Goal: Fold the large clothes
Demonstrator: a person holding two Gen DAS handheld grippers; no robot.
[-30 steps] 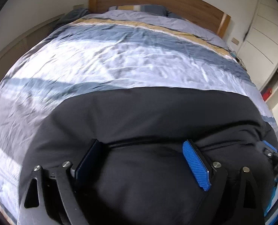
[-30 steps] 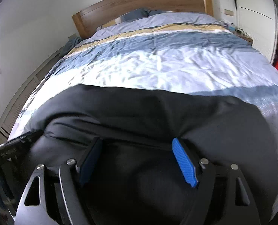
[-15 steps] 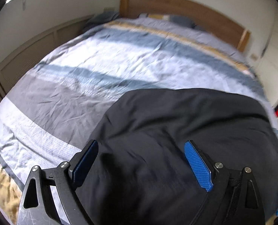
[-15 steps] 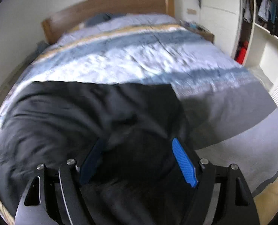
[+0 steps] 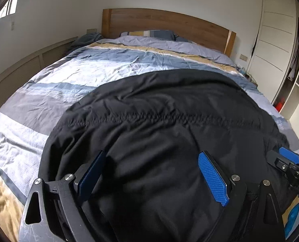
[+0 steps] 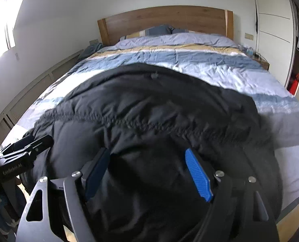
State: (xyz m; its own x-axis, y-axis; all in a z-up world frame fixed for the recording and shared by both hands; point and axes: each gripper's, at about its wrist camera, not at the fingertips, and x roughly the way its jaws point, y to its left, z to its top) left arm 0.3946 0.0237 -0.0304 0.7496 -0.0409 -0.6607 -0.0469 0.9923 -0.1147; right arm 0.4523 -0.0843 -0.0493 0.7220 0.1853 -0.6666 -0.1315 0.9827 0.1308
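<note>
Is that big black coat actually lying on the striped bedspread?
Touching. The left wrist view shows the black coat spread flat on the striped bedspread, its edge resting directly on the fabric.

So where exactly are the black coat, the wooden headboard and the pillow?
black coat (image 5: 169, 125), left wrist view, on the stitched seam across its padded middle.
wooden headboard (image 6: 165, 22), right wrist view, on the flat panel's centre.
pillow (image 5: 149, 34), left wrist view, on its striped front face.
</note>
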